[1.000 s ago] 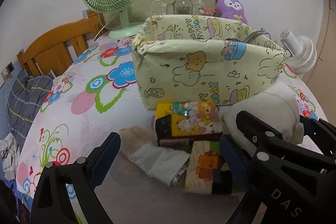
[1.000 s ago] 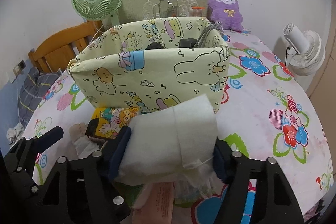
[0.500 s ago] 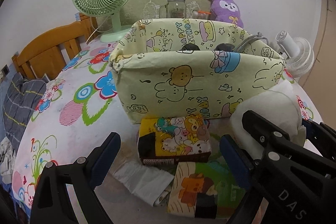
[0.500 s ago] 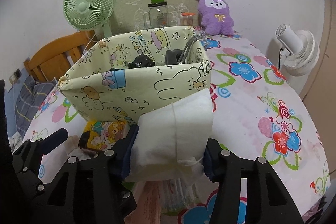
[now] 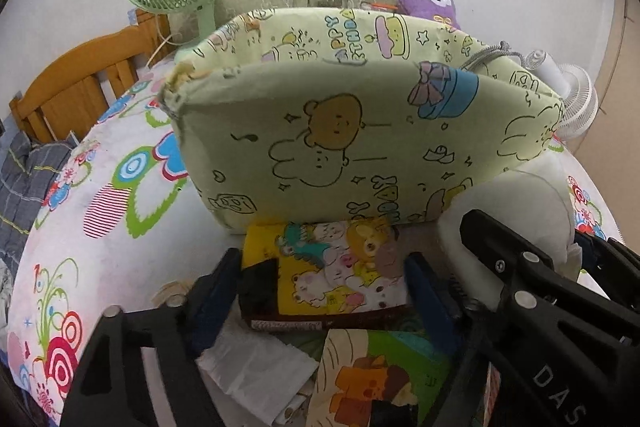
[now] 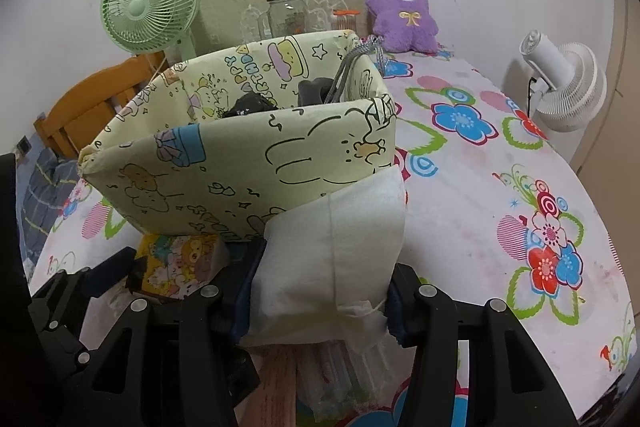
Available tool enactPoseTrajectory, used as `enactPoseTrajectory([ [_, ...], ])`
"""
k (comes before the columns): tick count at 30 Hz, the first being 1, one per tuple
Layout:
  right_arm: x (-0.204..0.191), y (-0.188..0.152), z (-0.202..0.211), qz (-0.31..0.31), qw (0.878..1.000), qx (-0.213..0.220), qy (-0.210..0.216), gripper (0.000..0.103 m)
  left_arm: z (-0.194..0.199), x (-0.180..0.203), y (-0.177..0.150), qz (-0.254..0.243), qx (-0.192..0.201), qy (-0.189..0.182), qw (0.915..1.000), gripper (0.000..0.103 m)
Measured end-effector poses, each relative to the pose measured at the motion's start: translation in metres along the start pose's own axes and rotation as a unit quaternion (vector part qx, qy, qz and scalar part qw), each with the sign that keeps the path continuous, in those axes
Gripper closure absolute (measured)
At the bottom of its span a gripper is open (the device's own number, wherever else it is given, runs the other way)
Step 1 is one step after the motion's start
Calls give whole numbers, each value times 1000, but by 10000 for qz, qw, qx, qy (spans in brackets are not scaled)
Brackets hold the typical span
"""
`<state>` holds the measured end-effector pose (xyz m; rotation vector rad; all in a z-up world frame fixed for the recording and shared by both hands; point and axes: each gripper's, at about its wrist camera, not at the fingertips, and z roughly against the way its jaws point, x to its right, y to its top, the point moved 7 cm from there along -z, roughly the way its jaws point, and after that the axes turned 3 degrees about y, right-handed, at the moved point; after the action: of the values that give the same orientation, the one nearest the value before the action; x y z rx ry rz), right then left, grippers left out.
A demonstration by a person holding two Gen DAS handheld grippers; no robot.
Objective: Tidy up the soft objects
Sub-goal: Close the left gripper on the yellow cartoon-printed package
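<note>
A pale green fabric basket (image 5: 344, 147) with cartoon prints stands on the flowered table; it also shows in the right wrist view (image 6: 248, 163), with dark items inside. My left gripper (image 5: 324, 287) is shut on a yellow cartoon-print tissue pack (image 5: 336, 275) just in front of the basket. My right gripper (image 6: 320, 287) is shut on a white soft pack (image 6: 332, 247), held up against the basket's front right corner; the white pack also shows in the left wrist view (image 5: 508, 211).
More packs lie under the grippers: a green and orange cartoon one (image 5: 372, 379) and a white one (image 5: 256, 371). A green fan (image 6: 148, 7), a jar (image 6: 286, 11), a purple plush (image 6: 402, 13) and a white fan (image 6: 568, 83) stand around the table. A wooden chair (image 5: 76, 87) is at the left.
My left gripper moved forward and down and closed on the yellow tissue pack. My right gripper lifted the white pack higher, closer to the basket rim.
</note>
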<state>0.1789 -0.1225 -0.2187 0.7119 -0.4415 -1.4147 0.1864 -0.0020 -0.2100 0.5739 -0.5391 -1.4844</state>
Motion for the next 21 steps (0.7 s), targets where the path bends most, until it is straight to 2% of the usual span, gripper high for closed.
enactPoseTrajectory([
  [10, 1, 0, 1, -21, 10000, 24, 37, 48, 5, 1, -1, 2, 90, 8, 10000, 28],
  [21, -3, 4, 20, 7, 9997, 234, 111, 48, 27, 0, 3, 51, 330, 67, 9994, 28],
])
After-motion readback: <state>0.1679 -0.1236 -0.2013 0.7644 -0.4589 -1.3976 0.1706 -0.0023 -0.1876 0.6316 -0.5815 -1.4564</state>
